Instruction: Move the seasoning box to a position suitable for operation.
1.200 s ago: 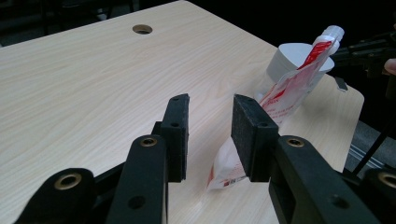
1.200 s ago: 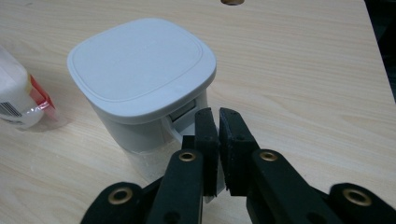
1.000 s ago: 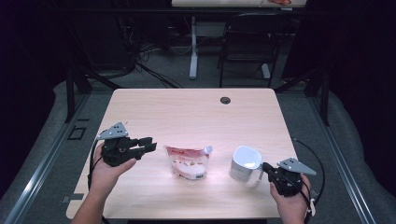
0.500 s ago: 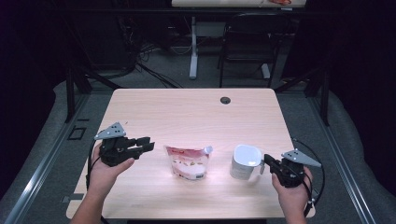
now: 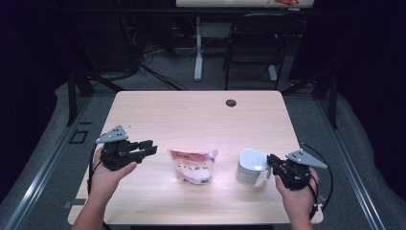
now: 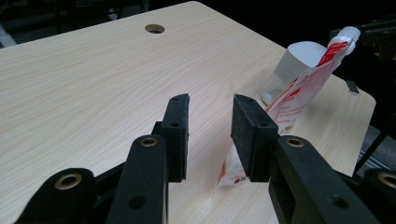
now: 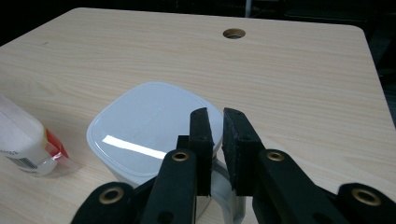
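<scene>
White jug handle sits between the right hand-held gripper's slightly spread, just-opening jaws, so back off gently.

A light wooden table carries a red-and-white spouted pouch and a white lidded container.

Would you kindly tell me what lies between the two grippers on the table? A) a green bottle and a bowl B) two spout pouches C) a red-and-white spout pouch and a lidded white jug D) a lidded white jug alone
C: in the high view the pouch lies mid-table, with the jug to its right, just ahead of the right gripper; the left gripper is left of the pouch.
</scene>
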